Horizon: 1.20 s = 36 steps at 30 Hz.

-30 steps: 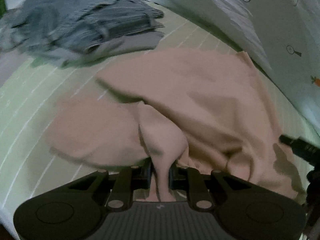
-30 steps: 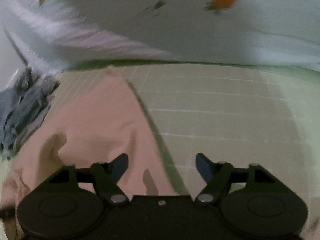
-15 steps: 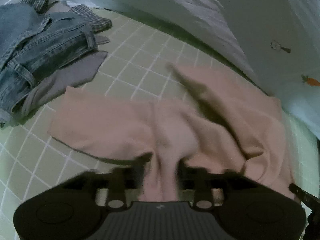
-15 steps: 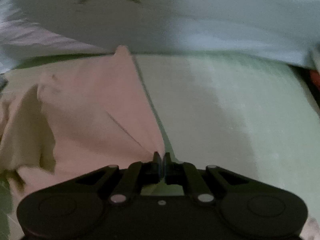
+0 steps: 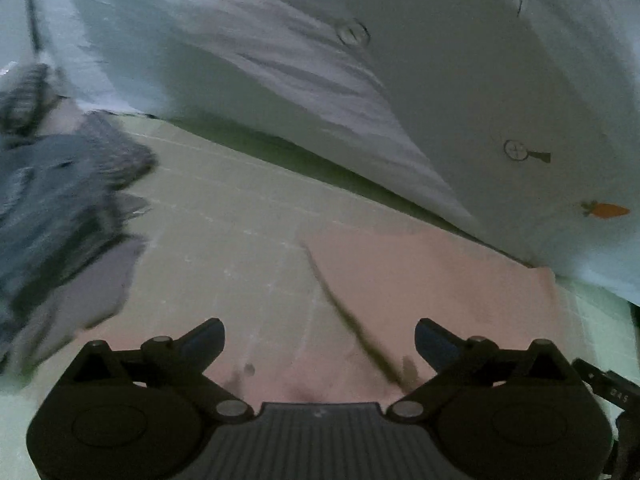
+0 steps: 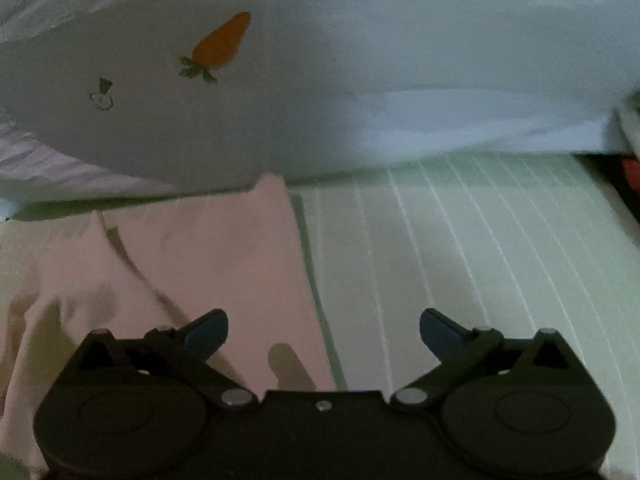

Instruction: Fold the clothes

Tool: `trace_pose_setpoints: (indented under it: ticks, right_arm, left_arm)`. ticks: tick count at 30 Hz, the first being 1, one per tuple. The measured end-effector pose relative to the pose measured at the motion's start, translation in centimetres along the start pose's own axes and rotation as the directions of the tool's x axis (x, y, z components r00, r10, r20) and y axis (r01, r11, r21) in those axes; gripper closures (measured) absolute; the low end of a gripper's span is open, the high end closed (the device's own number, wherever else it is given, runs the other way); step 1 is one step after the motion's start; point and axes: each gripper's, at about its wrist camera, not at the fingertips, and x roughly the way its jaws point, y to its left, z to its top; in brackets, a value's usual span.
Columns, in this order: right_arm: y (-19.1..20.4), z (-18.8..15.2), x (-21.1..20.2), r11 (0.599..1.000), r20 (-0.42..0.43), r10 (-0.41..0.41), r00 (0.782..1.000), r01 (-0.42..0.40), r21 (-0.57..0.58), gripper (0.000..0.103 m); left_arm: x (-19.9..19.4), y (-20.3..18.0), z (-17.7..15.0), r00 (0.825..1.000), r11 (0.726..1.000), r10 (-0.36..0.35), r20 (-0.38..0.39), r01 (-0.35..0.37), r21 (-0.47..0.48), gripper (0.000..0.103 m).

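A pink garment (image 5: 420, 292) lies spread on the green checked bed sheet (image 5: 224, 216), with one dark crease running across it. My left gripper (image 5: 319, 338) hovers over its near edge, jaws opening wide, nothing between the fingers. In the right wrist view the same pink garment (image 6: 224, 264) fills the lower left, its straight right edge lying on the sheet (image 6: 460, 264). My right gripper (image 6: 323, 330) is above that edge, jaws opening wide, gripping nothing.
A blurred pile of jeans and grey clothes (image 5: 52, 208) sits at the left. A white quilt with a carrot print (image 5: 520, 92) borders the far side of the sheet, also seen as the quilt (image 6: 320, 80) behind the garment.
Both grippers let go of the pink cloth and opened wide. The garment, bunched and lifted before, now lies flatter. The left view swung toward the quilt.
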Motion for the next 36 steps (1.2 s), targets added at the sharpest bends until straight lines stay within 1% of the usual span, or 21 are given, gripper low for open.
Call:
trace_pose_setpoints:
  ticks: [4, 5, 6, 7, 8, 9, 10, 11, 12, 13, 14, 15, 17, 20, 22, 24, 26, 29, 31, 33, 36]
  right_arm:
    - [1.1, 1.9, 3.1, 0.999, -0.050, 0.009, 0.999, -0.011, -0.042, 0.001]
    - [1.4, 2.3, 3.7, 0.999, -0.056, 0.005, 0.998, -0.008, -0.047, 0.006]
    - [1.6, 2.6, 4.3, 0.999, -0.063, 0.005, 0.998, -0.008, -0.050, 0.011]
    - [1.8, 2.9, 4.9, 0.999, -0.074, 0.019, 0.997, -0.023, -0.048, 0.023]
    - [2.0, 3.1, 5.4, 0.998, -0.086, 0.030, 0.996, -0.034, -0.045, 0.035]
    - [2.1, 3.4, 5.8, 0.998, -0.093, 0.031, 0.995, -0.035, -0.047, 0.035]
    - [2.1, 3.5, 5.8, 0.998, -0.085, 0.029, 0.996, -0.034, -0.056, 0.042]
    - [2.2, 3.6, 5.9, 0.997, -0.086, 0.037, 0.996, -0.042, -0.061, 0.051]
    - [2.1, 3.8, 5.9, 0.997, -0.082, 0.047, 0.996, -0.052, -0.060, 0.062]
    - [1.9, 4.0, 5.8, 0.996, -0.081, 0.057, 0.995, -0.061, -0.057, 0.095]
    - [1.7, 4.1, 5.5, 0.996, -0.078, 0.065, 0.995, -0.069, -0.054, 0.101]
    - [1.5, 4.1, 4.9, 0.996, -0.060, 0.072, 0.996, -0.075, -0.051, 0.101]
    - [1.4, 4.3, 2.7, 0.995, 0.005, 0.092, 0.996, -0.092, -0.044, 0.101]
    - [0.4, 3.9, -3.3, 0.993, 0.105, 0.116, 0.988, -0.118, 0.013, 0.101]
    - [-0.8, 2.4, -7.9, 0.988, 0.166, 0.126, 0.978, -0.138, 0.064, 0.101]
    - [-2.2, 0.1, -12.2, 0.978, 0.202, 0.145, 0.969, -0.171, 0.117, 0.101]
    - [-3.4, -2.7, -15.7, 0.969, 0.211, 0.156, 0.965, -0.191, 0.156, 0.101]
    - [-4.6, -7.7, -19.8, 0.972, 0.186, 0.133, 0.974, -0.165, 0.167, 0.101]
    - [-5.4, -10.9, -21.6, 0.972, 0.142, 0.122, 0.982, -0.147, 0.186, 0.101]
    - [-6.2, -14.3, -22.7, 0.964, 0.087, 0.124, 0.988, -0.141, 0.227, 0.101]
    - [-6.3, -18.4, -23.8, 0.963, 0.000, 0.119, 0.993, -0.115, 0.244, 0.101]
  left_arm:
    - [3.4, -1.4, 1.5, 0.999, 1.000, -0.027, -0.042, 0.027, -0.005, 0.004]
    - [4.1, -1.7, 1.7, 0.998, 1.000, -0.025, -0.050, 0.025, -0.007, 0.008]
    - [4.8, -1.9, 1.9, 0.998, 1.000, -0.024, -0.061, 0.024, -0.007, 0.022]
    - [5.6, -2.1, 2.0, 0.997, 1.000, -0.025, -0.076, 0.024, -0.004, 0.030]
    - [6.3, -2.3, 2.2, 0.995, 1.000, -0.024, -0.092, 0.024, -0.001, 0.044]
    - [6.8, -2.4, 2.2, 0.994, 1.000, -0.023, -0.106, 0.023, -0.004, 0.058]
    - [7.1, -2.5, 2.1, 0.993, 1.000, -0.021, -0.115, 0.020, -0.012, 0.067]
    - [7.4, -2.5, 2.1, 0.992, 1.000, -0.018, -0.123, 0.016, -0.020, 0.094]
    - [7.4, -2.5, 2.1, 0.993, 1.000, -0.017, -0.120, 0.014, -0.025, 0.098]
    - [6.9, -2.5, 2.1, 0.994, 0.999, -0.023, -0.103, 0.021, -0.026, 0.098]
    - [6.4, -2.5, 2.1, 0.996, 0.999, -0.030, -0.086, 0.028, -0.027, 0.098]
    - [5.6, -2.6, 2.2, 0.997, 0.999, -0.034, -0.064, 0.033, -0.023, 0.099]
    - [2.2, -2.8, 2.2, 0.999, 0.999, -0.047, 0.002, 0.047, 0.008, 0.099]
    - [-4.3, -2.3, 1.2, 0.990, 0.994, -0.107, 0.092, 0.107, 0.010, 0.099]
    - [-8.5, -1.5, -0.3, 0.981, 0.991, -0.135, 0.136, 0.135, 0.005, 0.099]
    - [-12.4, -0.5, -2.9, 0.977, 0.989, -0.147, 0.157, 0.149, 0.003, 0.099]
    - [-15.4, 0.6, -5.9, 0.978, 0.989, -0.146, 0.147, 0.149, -0.006, 0.098]
    - [-18.1, 2.5, -10.9, 0.988, 0.993, -0.119, 0.095, 0.121, -0.016, 0.098]
    - [-18.8, 3.5, -14.3, 0.995, 0.995, -0.094, 0.030, 0.095, -0.021, 0.098]
    - [-19.0, 4.5, -17.4, 0.997, 0.997, -0.069, -0.037, 0.068, -0.043, 0.098]
    - [-19.5, 5.8, -20.3, 0.994, 0.995, -0.045, -0.101, 0.036, -0.098, 0.098]
